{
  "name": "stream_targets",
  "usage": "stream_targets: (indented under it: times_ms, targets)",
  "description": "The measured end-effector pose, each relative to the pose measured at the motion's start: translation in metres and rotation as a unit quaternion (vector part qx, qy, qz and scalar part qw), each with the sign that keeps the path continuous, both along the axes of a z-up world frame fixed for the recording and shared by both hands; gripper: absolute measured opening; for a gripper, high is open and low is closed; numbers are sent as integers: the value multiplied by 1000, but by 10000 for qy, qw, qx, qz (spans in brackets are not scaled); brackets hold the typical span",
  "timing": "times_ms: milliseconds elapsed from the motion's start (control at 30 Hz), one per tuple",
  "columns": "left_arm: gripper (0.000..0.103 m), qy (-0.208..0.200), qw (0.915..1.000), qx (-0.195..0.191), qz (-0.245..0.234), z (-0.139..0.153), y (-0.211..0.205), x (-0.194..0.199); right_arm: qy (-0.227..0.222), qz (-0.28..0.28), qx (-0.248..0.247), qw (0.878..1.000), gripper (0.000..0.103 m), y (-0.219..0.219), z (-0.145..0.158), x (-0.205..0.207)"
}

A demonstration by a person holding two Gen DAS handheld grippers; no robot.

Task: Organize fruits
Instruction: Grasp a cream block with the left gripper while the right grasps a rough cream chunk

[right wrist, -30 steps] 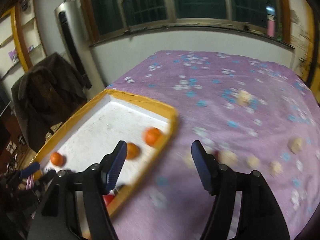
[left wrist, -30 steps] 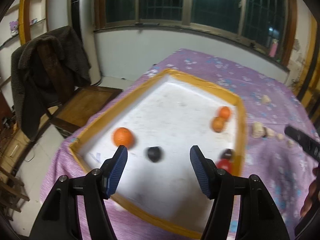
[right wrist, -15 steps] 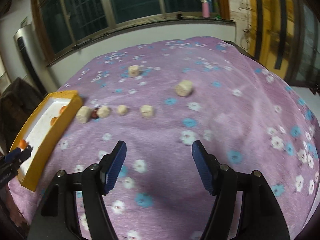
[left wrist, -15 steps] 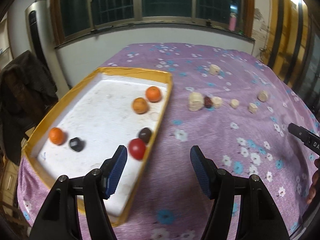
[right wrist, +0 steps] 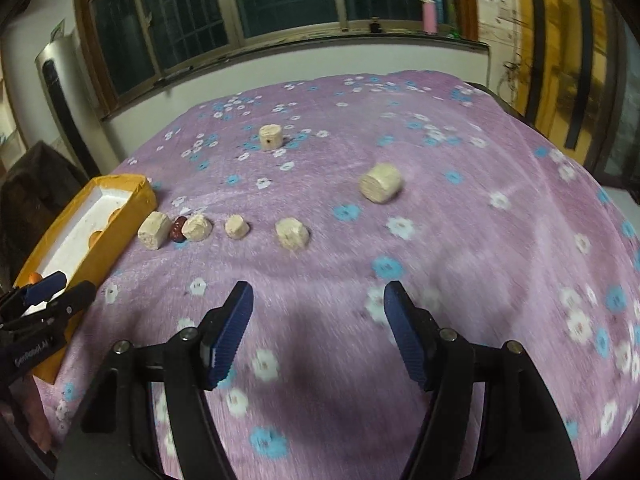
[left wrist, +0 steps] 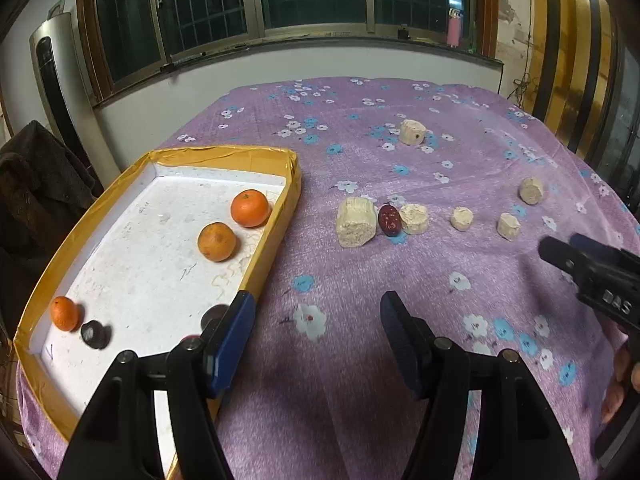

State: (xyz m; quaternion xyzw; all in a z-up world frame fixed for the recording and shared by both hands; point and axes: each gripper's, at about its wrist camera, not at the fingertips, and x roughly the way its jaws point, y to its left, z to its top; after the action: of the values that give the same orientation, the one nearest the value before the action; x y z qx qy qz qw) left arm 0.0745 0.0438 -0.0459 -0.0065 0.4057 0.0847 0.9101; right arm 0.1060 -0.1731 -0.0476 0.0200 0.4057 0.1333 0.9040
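A yellow-rimmed white tray (left wrist: 294, 184) lies on the purple flowered cloth at the left; it shows again as the tray (right wrist: 120, 200) in the right wrist view. In it sit an orange (left wrist: 249, 208), a duller orange (left wrist: 216, 241), a small orange (left wrist: 64, 313) and a dark fruit (left wrist: 94, 334). A red date (left wrist: 389, 220) lies on the cloth among several pale cork-like chunks (left wrist: 355, 222). My left gripper (left wrist: 316, 332) hovers open and empty over the tray's right edge. My right gripper (right wrist: 318, 326) hovers open and empty above bare cloth, short of the pale chunks (right wrist: 292, 234).
Windows and a white wall run behind the table. A dark coat on a chair (left wrist: 36, 188) and a tall appliance (left wrist: 60, 92) stand at the left. A pink bottle (right wrist: 429, 12) stands on the sill. The table's right edge drops off near yellow curtains.
Both grippers have swung right, away from the tray, so the cloth with the pale chunks and the date now fills both views. Both stay open and empty.
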Motion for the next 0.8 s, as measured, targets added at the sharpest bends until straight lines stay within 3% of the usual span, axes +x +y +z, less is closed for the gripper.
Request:
stream_targets:
  times_ms: [300,367,433,600,800]
  targets:
    - [65,104,9999,-82,-20,-8,-1,29,225,255,-421,9985,51,33,-22,47]
    - [65,139,9999,-83,-25,-10,-3,36,330,252,-444,9982,42,34,-26,53]
    - [65,176,9998,-65,-40,-11,-7,44,353,242,-368,9984,23,33,-26,54]
    - [64,204,9998,-27,-55,-16,-15,63,371,235,-184,9989,22,27,-26,52]
    - [31,460,9989,-22,39,-31,-12,83,306,344,81,9989,22,21,-23,50]
